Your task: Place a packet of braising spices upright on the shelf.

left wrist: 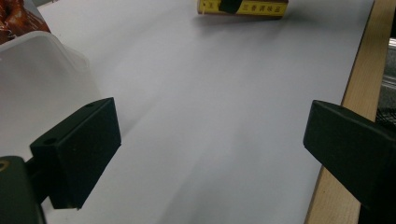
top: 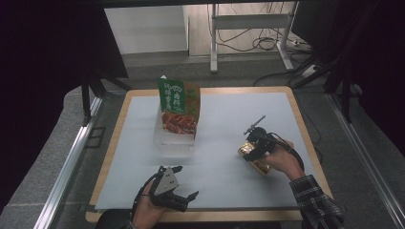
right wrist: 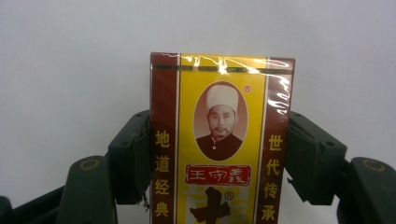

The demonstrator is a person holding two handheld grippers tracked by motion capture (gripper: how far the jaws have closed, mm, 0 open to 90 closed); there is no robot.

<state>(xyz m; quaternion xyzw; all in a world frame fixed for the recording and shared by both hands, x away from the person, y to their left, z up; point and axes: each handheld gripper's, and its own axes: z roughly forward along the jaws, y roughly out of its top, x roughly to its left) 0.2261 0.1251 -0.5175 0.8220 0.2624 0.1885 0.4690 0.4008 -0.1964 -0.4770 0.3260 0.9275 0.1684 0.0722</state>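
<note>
Hands reach in from the near edge of a pale grey table point(top: 229, 119), each carrying a two-jaw gripper. On the person's right, a forearm in a plaid sleeve point(top: 315, 198) angles in from the lower corner toward the table's right side, wrist bent so the right gripper point(top: 254, 151) points down and inward at a yellow-and-maroon box point(top: 253, 157) lying flat on the surface. In the right gripper view the box point(right wrist: 219, 140) sits squarely between the two black jaws, whose pads meet its long maroon edges on either side (the shiny wrap catches the light along the top); the grip is clasped on the box, which rests against the tabletop.

On the person's left, the hand point(top: 145, 212) rests low near the front wooden rim, palm side up under the left gripper point(top: 184, 183), whose grey three-cornered plate faces upward. Its jaws stand wide apart with nothing between them; in the left gripper view they frame bare table, with the box point(left wrist: 243, 7) well apart at the far side.

Farther back, left of centre, a clear plastic container point(top: 174, 138) stands on the table with a tall green-and-red food packet point(top: 177, 105) upright in it. The container's pale wall point(left wrist: 42, 70) lies just beside the left gripper's jaw.
</note>
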